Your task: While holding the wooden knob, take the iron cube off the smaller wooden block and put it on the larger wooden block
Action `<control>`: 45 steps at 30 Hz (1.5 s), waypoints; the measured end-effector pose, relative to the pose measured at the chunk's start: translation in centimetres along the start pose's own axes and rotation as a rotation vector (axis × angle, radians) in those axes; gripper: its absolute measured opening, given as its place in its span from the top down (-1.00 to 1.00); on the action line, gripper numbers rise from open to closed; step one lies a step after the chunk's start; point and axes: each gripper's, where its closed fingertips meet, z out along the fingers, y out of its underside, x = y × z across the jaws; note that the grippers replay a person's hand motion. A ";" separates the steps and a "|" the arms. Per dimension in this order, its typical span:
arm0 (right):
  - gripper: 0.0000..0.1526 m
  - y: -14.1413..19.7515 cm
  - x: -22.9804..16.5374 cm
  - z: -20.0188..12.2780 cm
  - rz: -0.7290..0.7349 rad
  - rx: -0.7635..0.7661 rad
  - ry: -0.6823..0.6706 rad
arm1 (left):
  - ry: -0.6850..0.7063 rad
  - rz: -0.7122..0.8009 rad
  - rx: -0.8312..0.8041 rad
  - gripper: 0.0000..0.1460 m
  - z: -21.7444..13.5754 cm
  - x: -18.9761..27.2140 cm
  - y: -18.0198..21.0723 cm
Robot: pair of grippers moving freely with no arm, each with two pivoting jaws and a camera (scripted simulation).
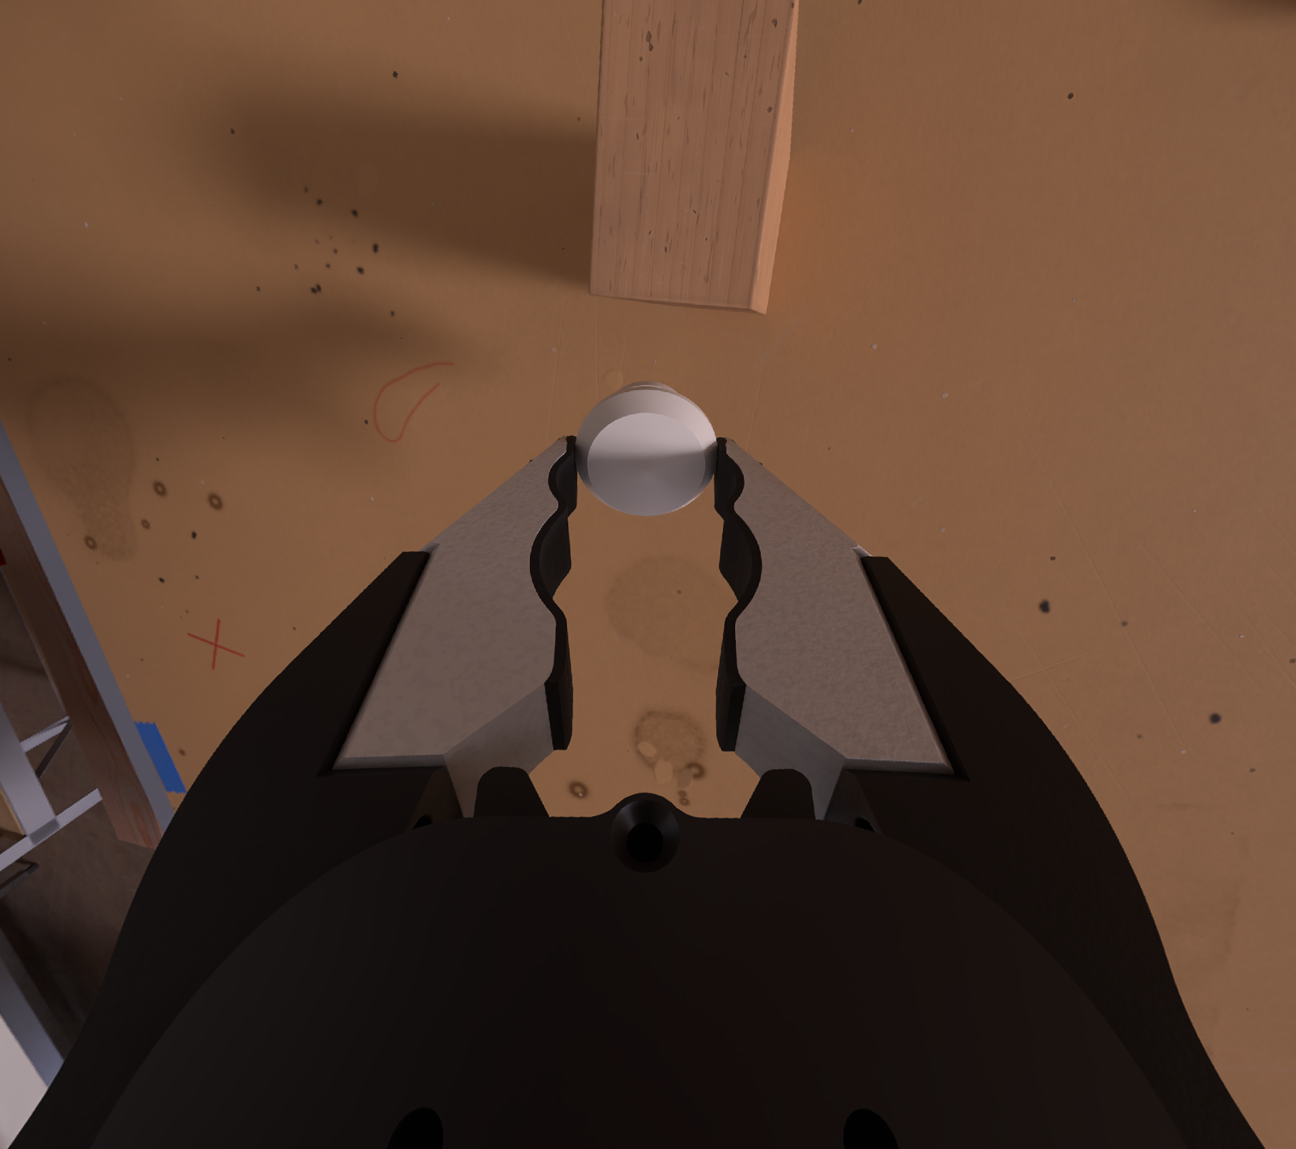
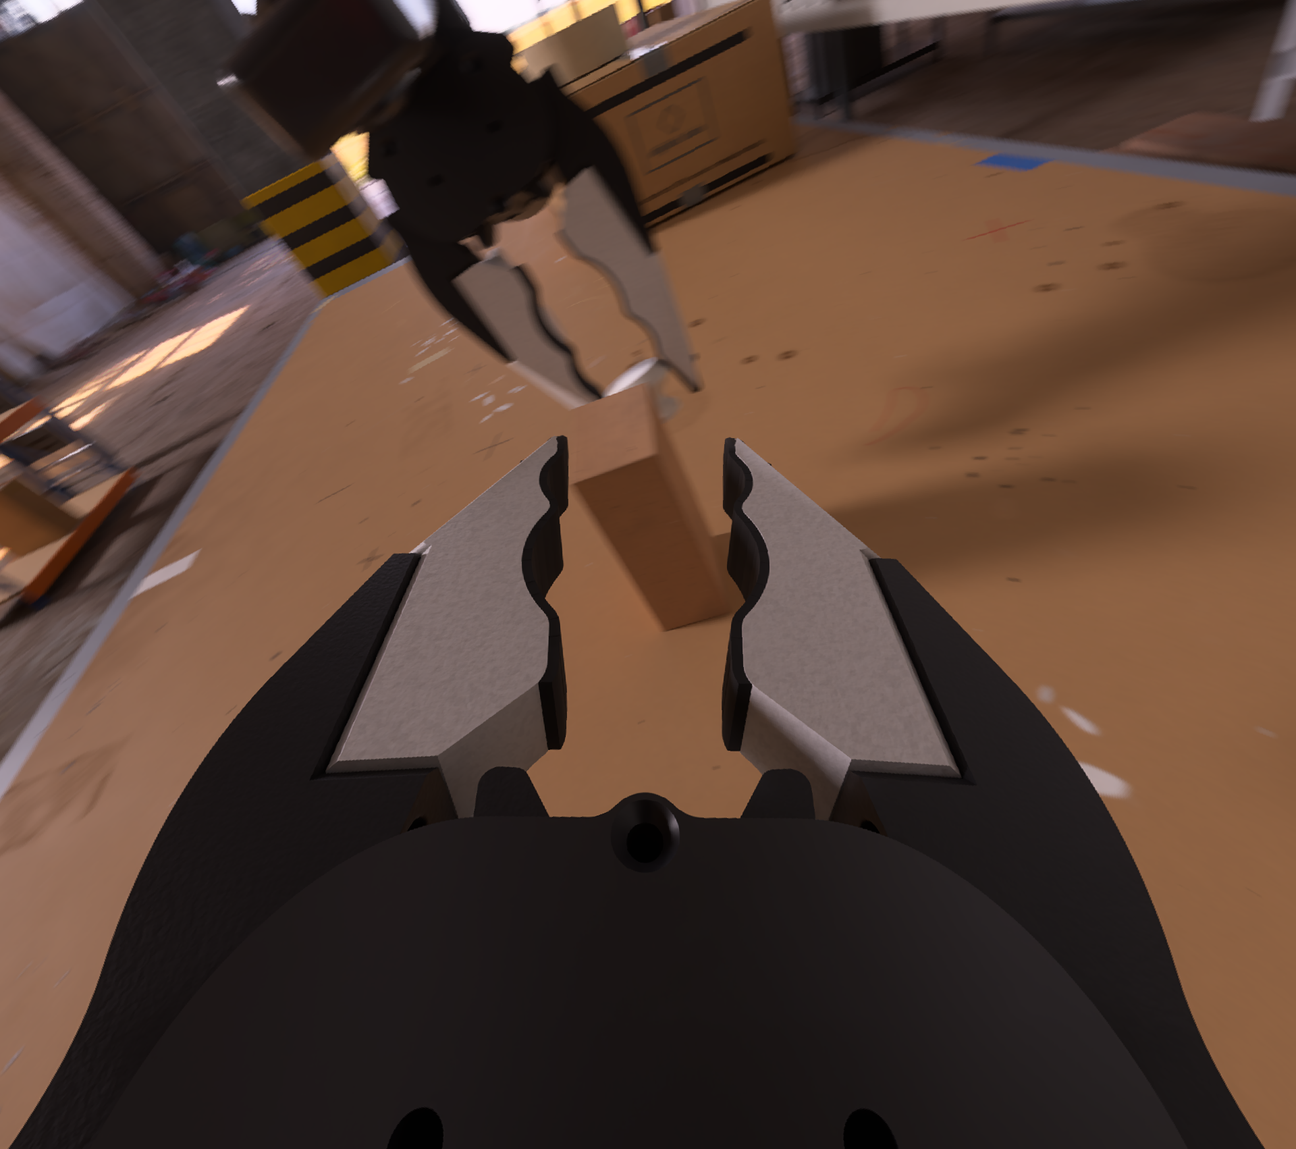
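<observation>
- The left gripper point(image 1: 646, 461) had its two fingertips closed against the sides of the pale, rounded wooden knob point(image 1: 644, 459), one tip on each side, with the rest of the jaws standing apart behind it.
- Just beyond the knob, a wooden block point(image 1: 691, 144) lay flat on the brown tabletop point(image 1: 982, 344), its long side running away from the knob; its top face was bare.
- In the right wrist view, the right gripper point(image 2: 645, 470) was open and held nothing, its fingers apart with the near end of the wooden block point(image 2: 649, 526) showing between them.
- Past the far end of the block, the left gripper point(image 2: 642, 382) came down at a slant, and the knob point(image 2: 639, 375) showed as a pale disc between its tips.
- The iron cube and a second block showed in neither view, so their place could not be told.
- Behind the block, cardboard boxes point(image 2: 691, 112) stood near the table's far edge.
</observation>
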 end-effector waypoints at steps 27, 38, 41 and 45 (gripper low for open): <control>0.71 16.2 -14.6 -0.4 -0.338 -0.564 -0.195 | 0.021 -0.037 -0.006 0.47 -0.7 0.1 1.2; 0.71 14.4 -11.8 -0.5 -0.430 -0.521 -0.074 | 0.033 -0.037 -0.003 0.47 -1.0 0.3 1.4; 0.71 11.3 -9.8 -1.8 -0.450 -0.484 0.000 | 0.047 -0.028 -0.011 0.47 -0.8 0.6 1.4; 0.71 5.5 -7.5 -3.2 -0.486 -0.389 0.093 | 0.063 -0.016 -0.025 0.47 -0.4 0.9 1.3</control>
